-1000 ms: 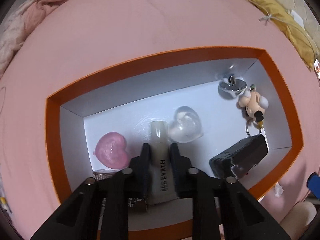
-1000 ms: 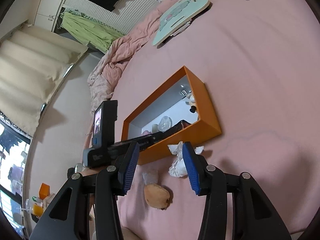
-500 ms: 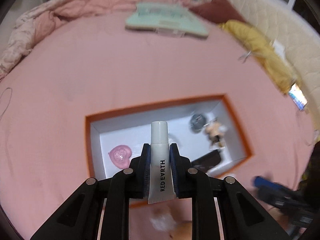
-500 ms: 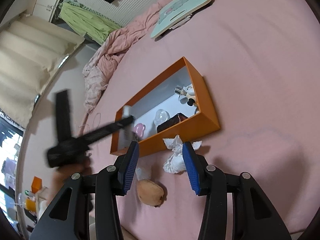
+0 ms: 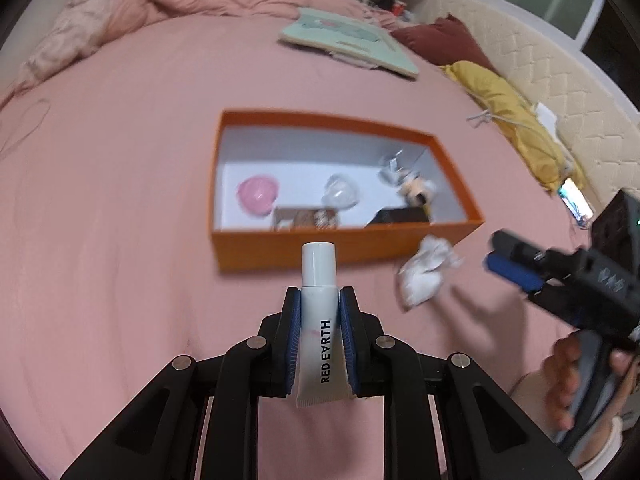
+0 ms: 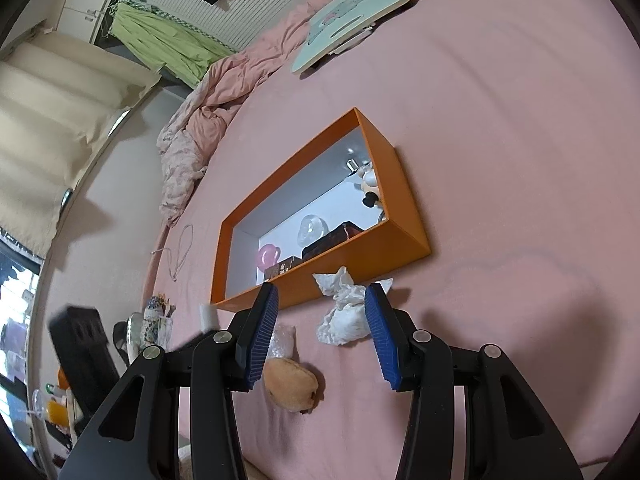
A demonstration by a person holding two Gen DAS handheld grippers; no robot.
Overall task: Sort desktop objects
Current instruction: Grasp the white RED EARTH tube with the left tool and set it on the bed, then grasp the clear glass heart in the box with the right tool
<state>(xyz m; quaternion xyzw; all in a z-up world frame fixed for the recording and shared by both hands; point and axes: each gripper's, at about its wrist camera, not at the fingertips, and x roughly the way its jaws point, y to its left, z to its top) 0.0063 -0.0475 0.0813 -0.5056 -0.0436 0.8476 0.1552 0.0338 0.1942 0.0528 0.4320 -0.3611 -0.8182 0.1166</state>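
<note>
My left gripper is clamped on the white tube, cap pointing to 12 o'clock, held in the air on the near side of the orange box, not over it. My right gripper is spread wide and holds nothing; the crumpled tissue lies just ahead between its fingers, against the box's near wall, and a tan lump lies at 7 o'clock of the tissue.

In the box I see a pink heart, a clear heart, a small brown box, a black block and a figure keyring.

The tube could be on its way in or out of the box; I cannot tell which. Either way I keep the squeeze even on its soft body, hold it level, and keep it clear of the box's near wall and my right hand at 3 o'clock.
</note>
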